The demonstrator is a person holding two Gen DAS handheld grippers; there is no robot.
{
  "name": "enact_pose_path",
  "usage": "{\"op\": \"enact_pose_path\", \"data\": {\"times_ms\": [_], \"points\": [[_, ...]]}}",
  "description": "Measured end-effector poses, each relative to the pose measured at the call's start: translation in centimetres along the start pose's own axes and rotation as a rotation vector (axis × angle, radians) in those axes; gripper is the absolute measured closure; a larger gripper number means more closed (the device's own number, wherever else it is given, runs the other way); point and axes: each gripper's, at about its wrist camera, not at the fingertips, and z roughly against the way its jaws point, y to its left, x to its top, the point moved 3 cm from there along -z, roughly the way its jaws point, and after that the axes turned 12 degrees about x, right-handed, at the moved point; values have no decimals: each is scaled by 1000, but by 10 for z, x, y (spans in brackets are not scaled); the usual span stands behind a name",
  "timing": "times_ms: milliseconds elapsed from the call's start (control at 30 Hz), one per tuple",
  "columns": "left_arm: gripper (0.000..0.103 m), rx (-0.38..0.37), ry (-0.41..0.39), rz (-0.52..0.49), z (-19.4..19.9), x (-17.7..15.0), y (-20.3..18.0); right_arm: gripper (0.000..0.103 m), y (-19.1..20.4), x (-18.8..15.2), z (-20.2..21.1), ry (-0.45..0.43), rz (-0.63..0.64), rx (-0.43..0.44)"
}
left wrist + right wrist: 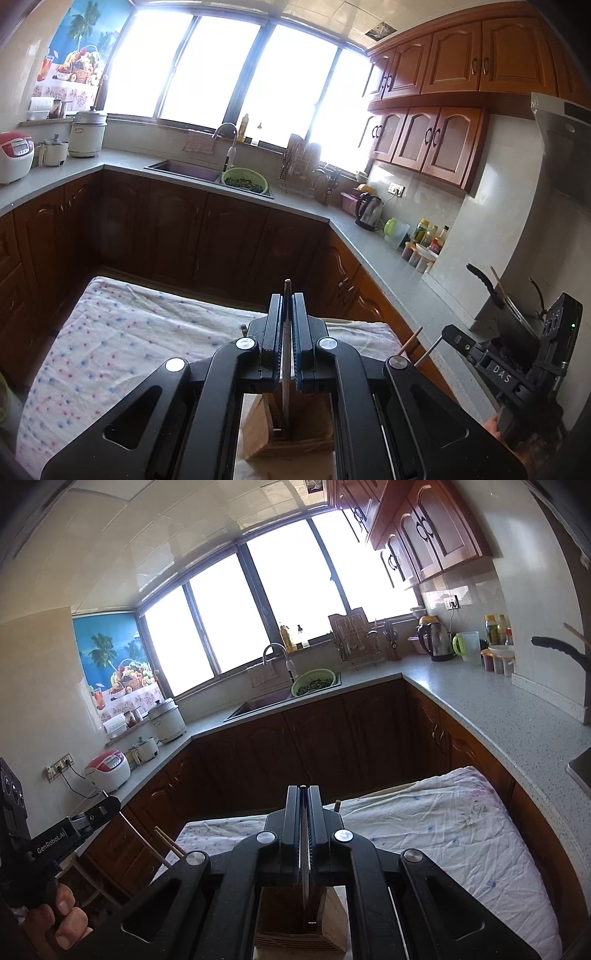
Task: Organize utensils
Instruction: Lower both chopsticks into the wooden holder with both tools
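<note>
Both tools are loaded! The left gripper (287, 306) is clenched on a thin metal rod (285, 373), the right gripper (303, 801) on a flat blade (305, 878), each hanging over the wooden block (291, 432) at six o'clock. Judging by this, slotting remains undone. Beyond lie the spotted cloth (110, 332), grey counter (480, 709) and sink (184, 170) at twelve.

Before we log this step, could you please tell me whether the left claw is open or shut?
Shut: the left claw pinches a thin metal utensil above the wooden holder.
</note>
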Motion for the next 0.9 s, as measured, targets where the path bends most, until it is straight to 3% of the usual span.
{"op": "enact_pose_path", "data": {"times_ms": [233, 433, 800, 833, 900], "points": [[99, 16, 40, 10, -23, -28, 7, 99, -15, -27, -18, 32, -38, 0], [99, 16, 103, 38, -43, -48, 15, 99, -24, -30, -17, 13, -74, -16], [98, 35, 124, 14, -45, -47, 12, 95, -27, -29, -20, 45, -104, 0], [95, 37, 130, 11, -45, -47, 12, 94, -27, -28, -21, 50, -102, 3], [77, 37, 151, 13, -45, -49, 13, 91, -26, -29, -21, 57, -99, 1]]}}
